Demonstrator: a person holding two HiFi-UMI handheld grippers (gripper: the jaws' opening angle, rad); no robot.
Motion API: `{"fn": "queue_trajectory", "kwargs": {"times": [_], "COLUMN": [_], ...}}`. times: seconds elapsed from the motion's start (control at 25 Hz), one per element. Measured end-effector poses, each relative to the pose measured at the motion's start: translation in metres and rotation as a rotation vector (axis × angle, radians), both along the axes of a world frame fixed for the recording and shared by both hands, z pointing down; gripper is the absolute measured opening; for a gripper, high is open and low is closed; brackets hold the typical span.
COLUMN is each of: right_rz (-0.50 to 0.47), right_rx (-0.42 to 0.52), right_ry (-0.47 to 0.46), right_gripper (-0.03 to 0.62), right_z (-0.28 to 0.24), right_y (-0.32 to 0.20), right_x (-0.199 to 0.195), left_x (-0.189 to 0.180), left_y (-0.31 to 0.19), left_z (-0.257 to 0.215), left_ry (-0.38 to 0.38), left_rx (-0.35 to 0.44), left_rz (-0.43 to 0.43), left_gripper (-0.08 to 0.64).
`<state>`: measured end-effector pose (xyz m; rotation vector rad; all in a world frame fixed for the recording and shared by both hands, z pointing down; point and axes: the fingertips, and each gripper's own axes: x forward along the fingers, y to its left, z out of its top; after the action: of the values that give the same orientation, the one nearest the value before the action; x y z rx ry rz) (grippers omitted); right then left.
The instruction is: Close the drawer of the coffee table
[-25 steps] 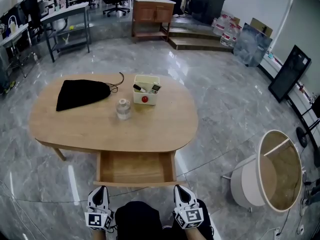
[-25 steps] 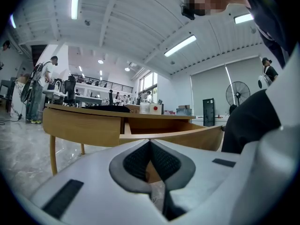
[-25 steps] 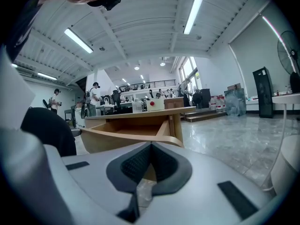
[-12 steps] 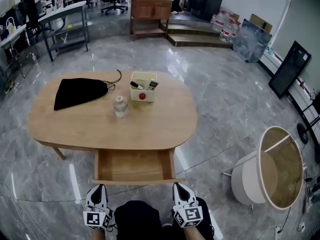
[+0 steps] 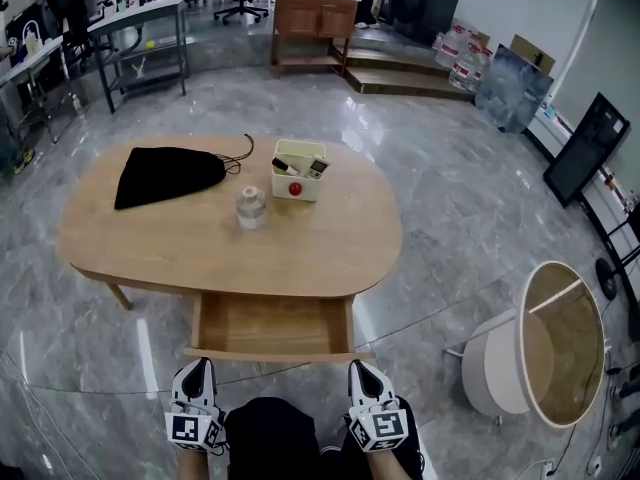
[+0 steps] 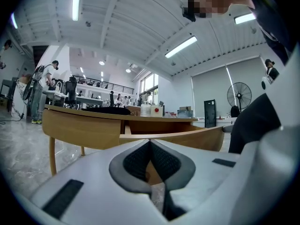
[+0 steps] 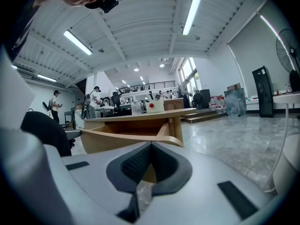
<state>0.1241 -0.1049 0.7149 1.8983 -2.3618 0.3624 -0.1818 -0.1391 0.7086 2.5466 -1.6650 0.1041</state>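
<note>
Drawer [image 5: 272, 330] is hanging open under the coffee table [image 5: 200, 253]'s near edge; left gripper [image 5: 197, 371] and right gripper [image 5: 362, 374], jaws pressed together and empty, are hovering just short of its front. Pushing both corners evenly is looking safest against jamming

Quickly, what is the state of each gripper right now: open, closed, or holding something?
Left gripper: closed, holding nothing.
Right gripper: closed, holding nothing.

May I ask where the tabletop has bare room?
The right end of the table, beyond the white box, and the front strip above the open drawer are bare. The black bag, jar and box crowd the back.
</note>
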Motion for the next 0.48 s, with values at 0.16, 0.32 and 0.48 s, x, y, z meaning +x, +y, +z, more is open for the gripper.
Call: {"fn": "queue_trajectory", "kwargs": {"times": [0.16, 0.32, 0.48], "right_rz": [-0.016, -0.024, -0.027], "right_rx": [0.015, 0.019, 0.018], "right_ry": [0.001, -0.002, -0.002], "right_gripper": [0.026, 0.026, 0.026], "right_z": [-0.0035, -0.0029, -0.0043], "right_y": [-0.0068, -0.0108, -0.0104], "right_x": [0.0009, 0.0003, 0.0016], "left_x": [0.0003, 0.0002, 0.001], "left_y": [-0.0054, -0.0092, -0.0087], "left_z": [-0.0031, -0.0027, -0.0031], "left_ry": [0.009, 0.003, 0.001], "left_rx": [0.007, 0.005, 0.001], "left_rz": [-0.02, -0.025, -0.023], "left_gripper": [0.025, 0.025, 0.025]}}
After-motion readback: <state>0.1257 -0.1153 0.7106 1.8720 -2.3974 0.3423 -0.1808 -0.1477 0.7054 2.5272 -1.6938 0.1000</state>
